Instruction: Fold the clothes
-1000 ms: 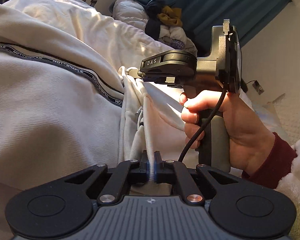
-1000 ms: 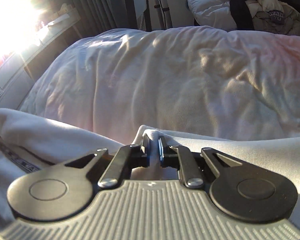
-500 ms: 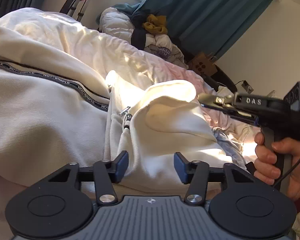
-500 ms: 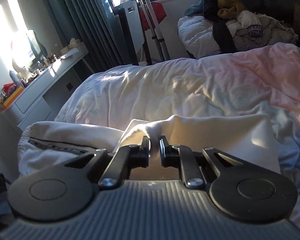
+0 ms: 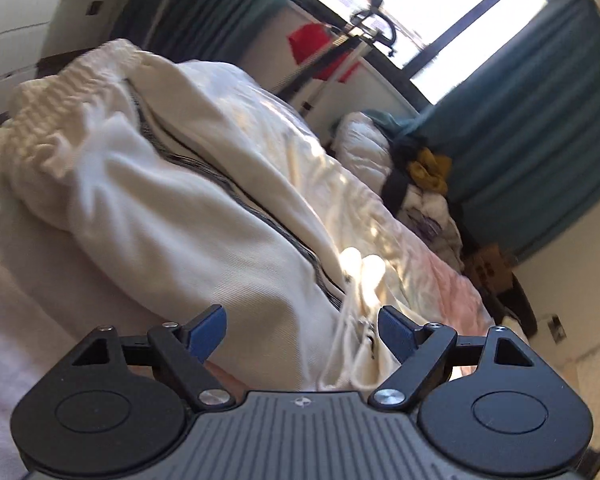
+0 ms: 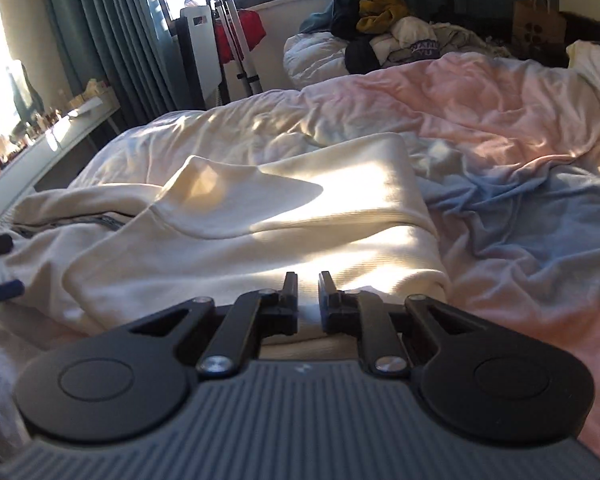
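- Cream hoodie [image 6: 260, 236]: lies on the bed [image 6: 520, 128], hood [image 6: 300, 184] doubled over its body; further folds appear to remain.
- Left gripper [image 5: 300, 322]: spread wide beside the hoodie's drawstrings [image 5: 352, 344], empty.
- Right gripper [image 6: 308, 292]: narrow gap at the hoodie's near edge, gripping nothing.

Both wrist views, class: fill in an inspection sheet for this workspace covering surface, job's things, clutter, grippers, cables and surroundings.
Surface: bed with rumpled pink, white and blue duvet.
Job's things: cream hooded sweatshirt lying on the duvet, partly folded; its white drawstrings loose.
Clutter: heap of mixed clothes at the far end of the bed.
Grippers: left gripper wide open above the sweatshirt; right gripper nearly closed, with a narrow gap, holding nothing.
Cables: nothing seen.
Surroundings: teal curtains, window, shelf with small items.
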The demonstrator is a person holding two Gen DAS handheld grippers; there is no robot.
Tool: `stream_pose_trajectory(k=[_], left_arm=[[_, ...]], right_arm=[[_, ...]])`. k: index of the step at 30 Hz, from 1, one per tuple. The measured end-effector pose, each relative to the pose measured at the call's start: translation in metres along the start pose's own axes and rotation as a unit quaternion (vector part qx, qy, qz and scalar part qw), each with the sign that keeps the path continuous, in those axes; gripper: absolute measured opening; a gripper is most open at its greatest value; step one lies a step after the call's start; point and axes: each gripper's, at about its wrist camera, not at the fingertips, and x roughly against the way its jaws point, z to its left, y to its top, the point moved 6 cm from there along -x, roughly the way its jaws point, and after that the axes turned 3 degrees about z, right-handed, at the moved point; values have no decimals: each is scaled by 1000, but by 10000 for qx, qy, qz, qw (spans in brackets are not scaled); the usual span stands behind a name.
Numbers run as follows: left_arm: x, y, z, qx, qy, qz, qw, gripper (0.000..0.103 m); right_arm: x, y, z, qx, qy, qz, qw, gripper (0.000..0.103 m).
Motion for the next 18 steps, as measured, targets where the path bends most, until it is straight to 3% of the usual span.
stream_pose_trajectory(k=[3, 5, 8, 12, 13, 18], left_arm=[[14, 14, 31, 633, 347, -273, 9970, 94], [17, 18, 54, 1087, 576, -262, 9921, 97], [10, 20, 87, 1789, 547, 153, 9822, 98], [4, 40, 122, 2640, 217, -122, 9642, 97], [2, 47, 127, 2700, 193, -161, 9625, 96], [-6, 69, 131, 2333, 286, -328, 9714, 79]], right_arm=[[-1, -2, -4, 18, -99, -58, 9999, 14], [-14, -8, -8, -25, -200, 165, 9997, 14], [-22, -12, -11, -92, -263, 322, 9991, 11], [-27, -16, -12, -179, -301, 416, 9985, 14], [-28, -16, -11, -166, -292, 416, 9986, 14], [-25, -9, 13, 259, -84, 90, 9996, 15]])
